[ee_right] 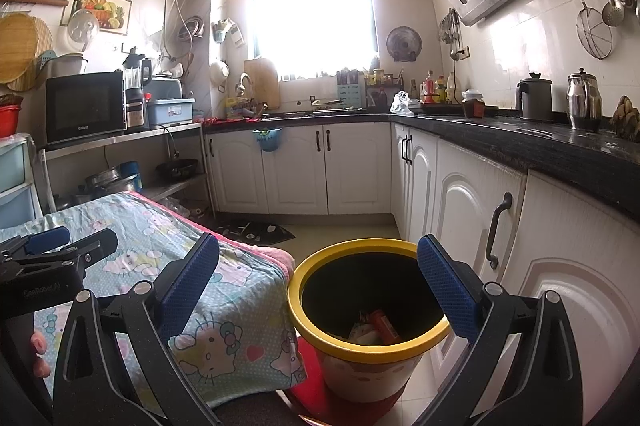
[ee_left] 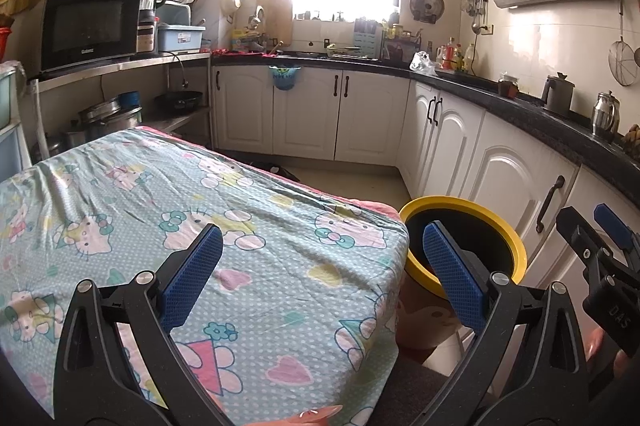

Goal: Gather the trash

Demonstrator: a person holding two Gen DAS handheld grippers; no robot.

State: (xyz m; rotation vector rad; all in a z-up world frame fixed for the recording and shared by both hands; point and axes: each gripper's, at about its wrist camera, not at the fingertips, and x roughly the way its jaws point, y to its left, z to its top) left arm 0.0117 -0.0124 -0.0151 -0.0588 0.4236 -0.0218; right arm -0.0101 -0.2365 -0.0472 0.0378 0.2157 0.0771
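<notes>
A yellow-rimmed trash bin (ee_right: 366, 348) stands on the floor beside the table, with red and pale wrappers (ee_right: 376, 328) lying in its bottom. My right gripper (ee_right: 318, 282) is open over the bin's mouth with nothing between its fingers. My left gripper (ee_left: 322, 268) is open too, over the table's right corner, and holds nothing. In the left wrist view the bin (ee_left: 516, 244) shows past the table edge and the right gripper (ee_left: 600, 234) appears at the far right. The left gripper (ee_right: 60, 246) shows at the left of the right wrist view.
A cartoon-print cloth covers the table (ee_left: 160, 209). White cabinets (ee_right: 460, 209) under a dark countertop (ee_right: 540, 141) run along the right and back. A metal rack with a microwave (ee_left: 88, 25) and pots stands at left. A dark mat (ee_right: 256, 230) lies on the floor.
</notes>
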